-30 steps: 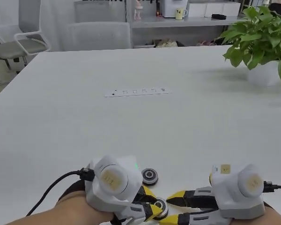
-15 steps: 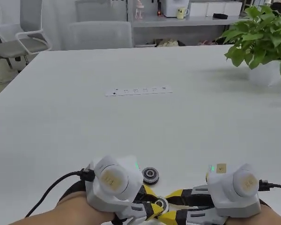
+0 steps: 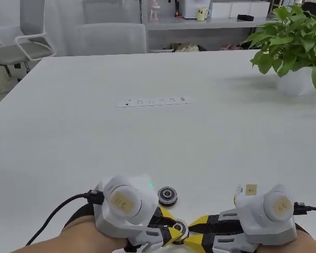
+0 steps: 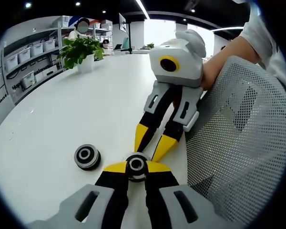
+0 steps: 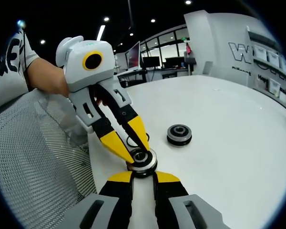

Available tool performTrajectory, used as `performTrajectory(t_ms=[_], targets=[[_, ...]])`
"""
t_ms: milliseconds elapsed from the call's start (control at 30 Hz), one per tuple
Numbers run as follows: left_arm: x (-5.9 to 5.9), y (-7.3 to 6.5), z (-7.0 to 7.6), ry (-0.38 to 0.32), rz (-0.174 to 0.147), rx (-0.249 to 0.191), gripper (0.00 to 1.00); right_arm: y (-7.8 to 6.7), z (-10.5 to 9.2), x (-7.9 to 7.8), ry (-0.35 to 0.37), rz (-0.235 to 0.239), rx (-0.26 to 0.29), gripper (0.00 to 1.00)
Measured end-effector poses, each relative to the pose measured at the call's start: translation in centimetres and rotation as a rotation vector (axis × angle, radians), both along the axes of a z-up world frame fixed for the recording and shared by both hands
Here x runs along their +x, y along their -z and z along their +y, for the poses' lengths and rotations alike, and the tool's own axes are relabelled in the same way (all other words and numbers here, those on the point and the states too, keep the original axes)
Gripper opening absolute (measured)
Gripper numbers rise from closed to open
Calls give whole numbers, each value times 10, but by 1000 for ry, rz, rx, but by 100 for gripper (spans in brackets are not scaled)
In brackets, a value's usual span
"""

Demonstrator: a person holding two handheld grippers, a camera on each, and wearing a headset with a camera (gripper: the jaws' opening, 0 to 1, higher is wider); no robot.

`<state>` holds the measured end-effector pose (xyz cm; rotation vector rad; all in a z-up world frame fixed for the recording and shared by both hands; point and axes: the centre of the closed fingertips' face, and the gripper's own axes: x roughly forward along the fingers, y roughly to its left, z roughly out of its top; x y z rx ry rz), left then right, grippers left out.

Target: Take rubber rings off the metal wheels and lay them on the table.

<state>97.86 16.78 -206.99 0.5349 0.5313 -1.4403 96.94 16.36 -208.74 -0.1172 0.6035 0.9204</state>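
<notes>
Grippers meet tip to tip at the table's [image 3: 158, 147] near edge, left gripper [image 4: 136, 168] and right gripper [image 5: 144, 175] both clamped on one wheel [image 5: 143, 161]. A second wheel [image 3: 167, 195] lies at eleven o'clock, nearby.

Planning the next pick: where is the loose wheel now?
Head view: the loose wheel lies on the table near its front edge, just beyond the left gripper, apart from the held wheel.
</notes>
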Motion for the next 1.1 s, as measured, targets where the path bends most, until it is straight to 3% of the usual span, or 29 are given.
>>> performTrajectory(t_ms=[400,533,833,1100], targets=[[0,0,0,-6,1,0,8,0,0,0,-10,16,-18,12],[1,0,1,-8,1,0,8,1,-2,-2,-12,30,-31,0],[1,0,1,-11,-1,2,8,1,-1,0,-11,48,-12,0],[2,0,1,-17,-3,2,8,1,-1,0,-13,34,-8,0]])
